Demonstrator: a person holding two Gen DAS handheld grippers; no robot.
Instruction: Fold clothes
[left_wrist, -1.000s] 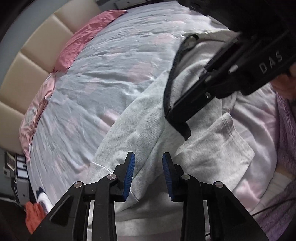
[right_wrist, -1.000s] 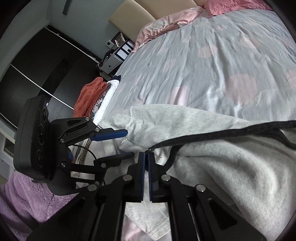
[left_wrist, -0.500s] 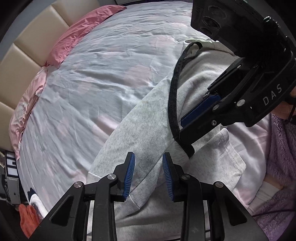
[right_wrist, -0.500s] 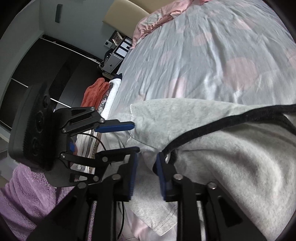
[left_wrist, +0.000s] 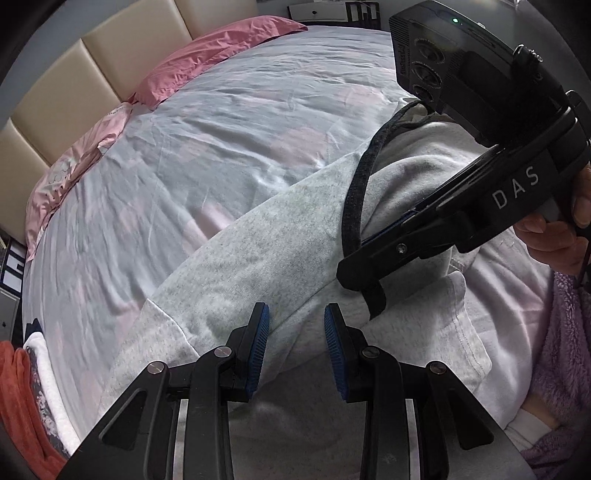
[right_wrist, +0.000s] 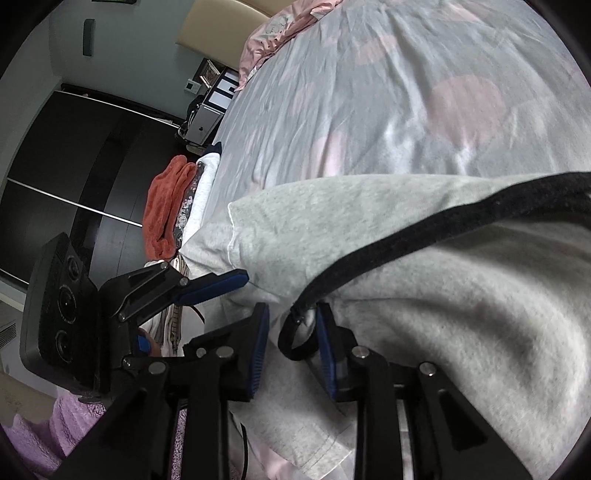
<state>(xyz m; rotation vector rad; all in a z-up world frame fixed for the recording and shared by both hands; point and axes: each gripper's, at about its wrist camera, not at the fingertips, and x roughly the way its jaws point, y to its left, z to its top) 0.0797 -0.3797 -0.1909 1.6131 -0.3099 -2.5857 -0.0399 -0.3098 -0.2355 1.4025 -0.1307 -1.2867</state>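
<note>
A grey sweatshirt (left_wrist: 277, 240) (right_wrist: 461, 332) with a black trim (left_wrist: 356, 206) (right_wrist: 443, 229) lies rumpled on the bed. My left gripper (left_wrist: 296, 308) (right_wrist: 247, 293) hovers open just above its near hem, with nothing pinched between the blue pads. My right gripper (right_wrist: 291, 308) (left_wrist: 347, 273) is at the end of the black trim. Its jaws are closing, and the trim's looped end hangs loose between the pads with a gap on both sides. A hand (left_wrist: 554, 236) holds the right gripper's handle.
The bed sheet (left_wrist: 221, 129) (right_wrist: 406, 92) is pale with pink blotches. Pink pillows (left_wrist: 207, 59) lean on a beige headboard (left_wrist: 110, 48). A stack of folded clothes topped by an orange towel (right_wrist: 164, 210) (left_wrist: 18, 398) sits at the bed's edge. A dark wardrobe (right_wrist: 74, 166) stands beyond.
The right gripper, shut on the black trim a second ago, has let it go and sunk toward the sweatshirt. The left gripper has rolled but kept its place and opening.
</note>
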